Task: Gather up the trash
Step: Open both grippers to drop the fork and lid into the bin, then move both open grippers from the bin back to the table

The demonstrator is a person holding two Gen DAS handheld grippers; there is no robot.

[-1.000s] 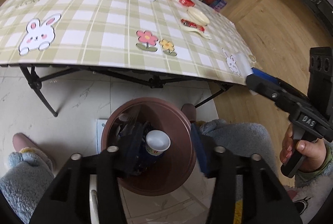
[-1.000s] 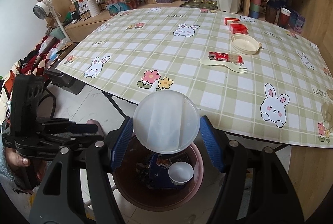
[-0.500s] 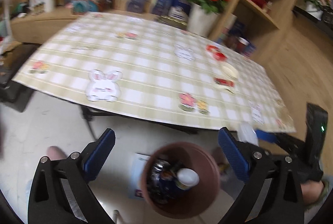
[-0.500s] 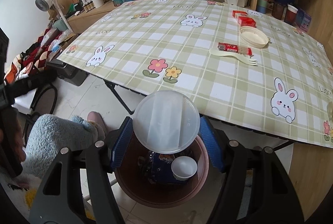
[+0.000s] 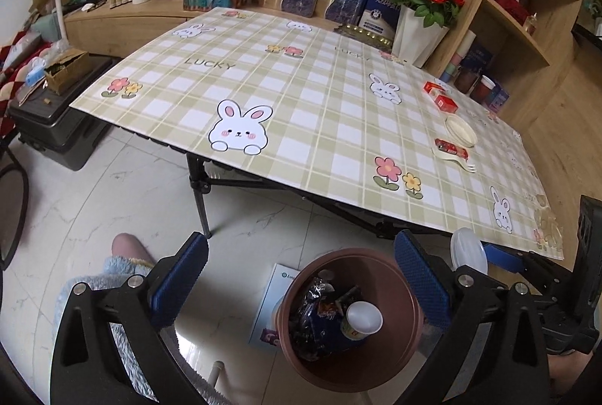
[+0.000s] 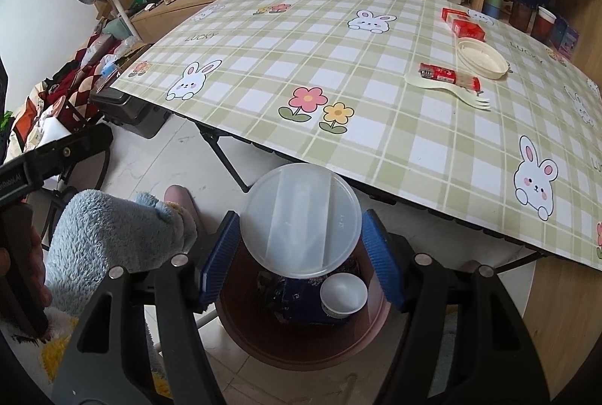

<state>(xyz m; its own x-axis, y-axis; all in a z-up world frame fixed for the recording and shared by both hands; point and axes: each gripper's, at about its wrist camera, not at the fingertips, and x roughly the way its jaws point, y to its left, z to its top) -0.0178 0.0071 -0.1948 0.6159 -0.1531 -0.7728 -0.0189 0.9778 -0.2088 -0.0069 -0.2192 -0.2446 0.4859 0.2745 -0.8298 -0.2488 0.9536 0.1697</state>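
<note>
A brown trash bin (image 5: 406,352) stands on the floor by the table's near edge, holding dark wrappers and a white cup (image 5: 363,318). My right gripper (image 6: 301,251) is shut on a clear round plastic lid (image 6: 301,220) and holds it over the bin (image 6: 301,348). My left gripper (image 5: 301,277) is open and empty, above and left of the bin. On the table lie a cream lid (image 6: 481,57), a cream fork (image 6: 447,89) with a red wrapper (image 6: 449,74) on it, and two red boxes (image 6: 462,23).
The checked table (image 5: 301,96) stands on thin black legs (image 5: 199,194). My fluffy blue slippers (image 6: 109,235) are left of the bin. A black case (image 5: 56,126) sits on the floor at the left. Shelves (image 5: 526,10) and flower vases line the back.
My left gripper has opened, risen and swung back from the bin, leaving the white cup in it. My right gripper still holds the clear lid over the bin.
</note>
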